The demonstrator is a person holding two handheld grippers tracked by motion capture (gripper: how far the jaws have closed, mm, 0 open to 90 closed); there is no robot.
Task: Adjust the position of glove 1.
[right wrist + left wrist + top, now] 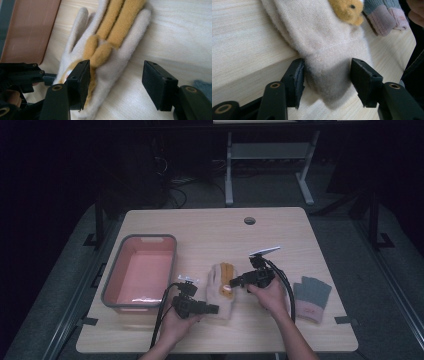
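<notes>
Work looks barely begun: the cream glove [222, 290] lies flat on the table [210, 230], just right of the pink bin [141, 270], and nothing is in the bin yet. Left gripper [212, 309] has its jaws spread around the cuff, one pad touching the fleece but not yet pinching, while the right gripper [235, 281] hangs over the palm with jaws wide apart. Gripping, lifting and binning seem to remain, likely for the grey glove [311, 298] too, well apart at the right.

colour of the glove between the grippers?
Cream glove with mustard-yellow finger strips; clearest in the right gripper view.
</notes>
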